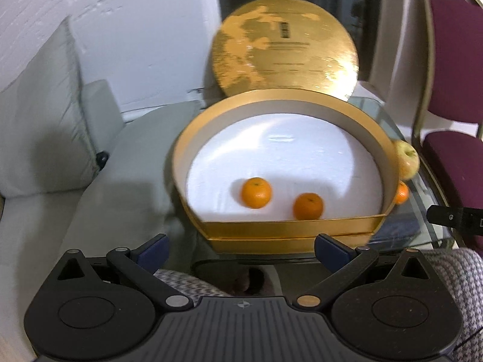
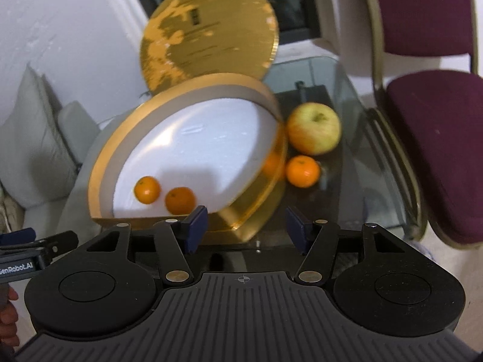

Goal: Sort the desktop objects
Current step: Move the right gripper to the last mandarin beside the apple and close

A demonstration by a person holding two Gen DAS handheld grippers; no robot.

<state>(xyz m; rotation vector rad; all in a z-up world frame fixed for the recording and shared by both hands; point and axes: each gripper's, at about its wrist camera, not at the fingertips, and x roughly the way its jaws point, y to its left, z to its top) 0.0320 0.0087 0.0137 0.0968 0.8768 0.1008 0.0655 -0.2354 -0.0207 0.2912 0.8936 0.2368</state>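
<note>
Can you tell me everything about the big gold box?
The gold box is shallow, rounded, with one flat side nearest the grippers. It looks like shiny card, with a grey inner wall and white lining. It is open; its gold lid, patchy and worn, stands behind it. Two oranges lie inside. It sits on a glass table, with an apple and another orange just outside its right wall.

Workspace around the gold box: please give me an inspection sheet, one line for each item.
Surface: glass table, partly bare.
Job's things: gold box open, two mandarins inside on white lining; apple and third mandarin outside, right of the box.
Clutter: round gold lid standing behind the box.
Grippers: left gripper open, empty; right gripper open, empty.
Cables: nothing seen.
Surroundings: maroon chair, grey cushion, white wall.
</note>
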